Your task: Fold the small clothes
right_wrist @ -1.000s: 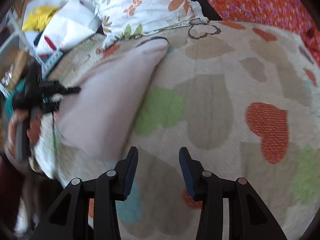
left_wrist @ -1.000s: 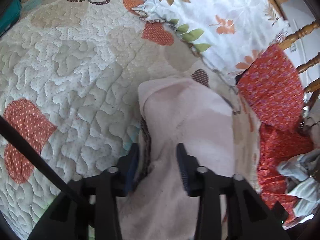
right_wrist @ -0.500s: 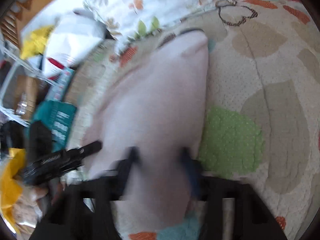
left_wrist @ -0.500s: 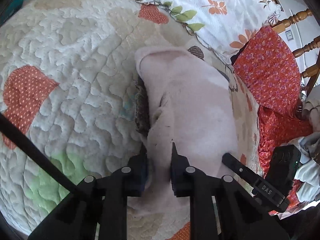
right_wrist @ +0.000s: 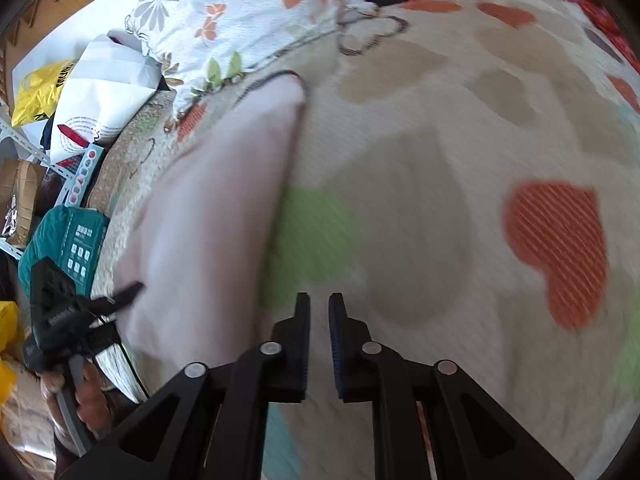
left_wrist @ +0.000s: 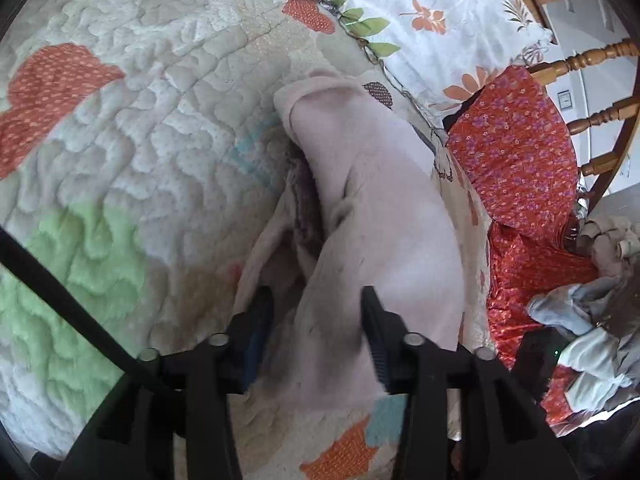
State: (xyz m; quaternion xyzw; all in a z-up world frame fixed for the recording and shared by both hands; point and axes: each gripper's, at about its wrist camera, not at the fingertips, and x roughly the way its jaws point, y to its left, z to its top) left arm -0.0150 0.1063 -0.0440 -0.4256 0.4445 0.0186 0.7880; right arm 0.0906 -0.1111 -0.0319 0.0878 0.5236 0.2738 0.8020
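Note:
A pale pink fleece garment (left_wrist: 376,208) lies folded lengthwise on the heart-patterned quilt (left_wrist: 120,128), a dark patterned lining showing at its left fold. My left gripper (left_wrist: 316,320) is open, its fingers either side of the garment's near end. In the right wrist view the same garment (right_wrist: 216,200) lies to the left. My right gripper (right_wrist: 319,312) is nearly shut with nothing between the pads, above the bare quilt (right_wrist: 440,160) to the right of the garment. The left gripper (right_wrist: 116,300) shows at the garment's near left edge.
A floral pillow (left_wrist: 420,12) lies beyond the garment. A red floral cloth (left_wrist: 516,152) hangs over a wooden chair (left_wrist: 592,60) at the right, with crumpled clothes (left_wrist: 584,320) below. Bags and boxes (right_wrist: 92,88) stand off the bed's left side.
My left gripper was shut on the garment's near end half a second ago and has now opened. My right gripper has shut and swung right, off the garment, over the quilt.

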